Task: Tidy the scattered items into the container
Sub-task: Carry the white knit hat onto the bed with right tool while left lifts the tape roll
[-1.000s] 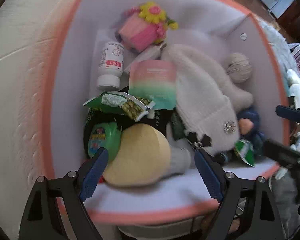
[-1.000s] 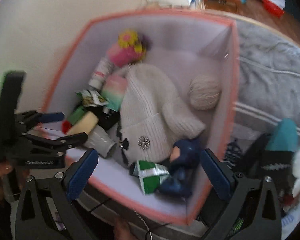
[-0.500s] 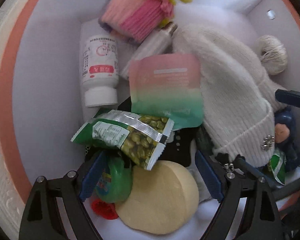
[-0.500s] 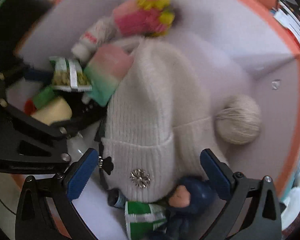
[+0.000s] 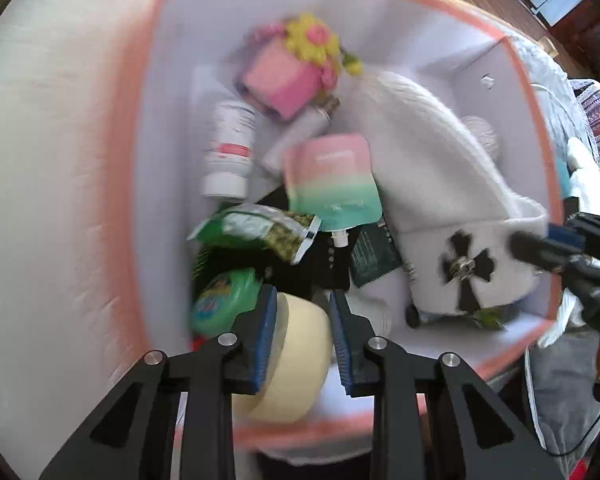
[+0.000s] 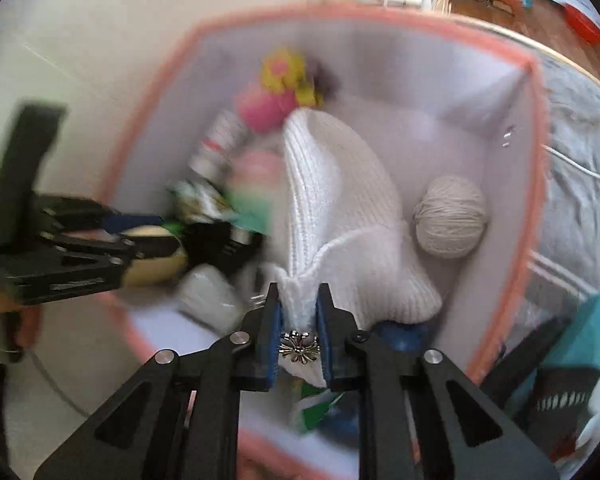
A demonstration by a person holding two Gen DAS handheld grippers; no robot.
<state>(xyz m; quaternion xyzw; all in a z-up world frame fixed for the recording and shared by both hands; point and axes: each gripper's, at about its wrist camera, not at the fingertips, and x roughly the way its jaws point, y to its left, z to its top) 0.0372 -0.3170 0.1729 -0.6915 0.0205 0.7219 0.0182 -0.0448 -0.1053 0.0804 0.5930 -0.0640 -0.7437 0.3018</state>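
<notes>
An orange-rimmed box (image 5: pixel 140 184) (image 6: pixel 534 184) with white walls holds several items. My left gripper (image 5: pixel 303 320) is closing, its blue pads pressing on a pale yellow round sponge (image 5: pixel 296 364) lifted at the box's near side. My right gripper (image 6: pixel 299 308) is closing too, pinching the cuff of a white knit hat (image 6: pixel 332 208) with a metal cross pin (image 6: pixel 300 346). In the left wrist view the hat (image 5: pixel 432 152) is pulled up at the right by that gripper (image 5: pixel 540 248). The left gripper (image 6: pixel 100 240) shows at the left of the right wrist view.
Inside the box lie a pink flower toy (image 5: pixel 292 72), a white pill bottle (image 5: pixel 230 148), a pink-green pouch (image 5: pixel 332 176), a green snack bag (image 5: pixel 260 232), a green tub (image 5: pixel 224 300) and a yarn ball (image 6: pixel 450 216). Grey bedding (image 6: pixel 580 168) lies to the right.
Both grippers went from wide open to closed: the left now clamps the yellow sponge, the right the hat's cuff. Both have risen, lifting their items, and the hat has bunched up.
</notes>
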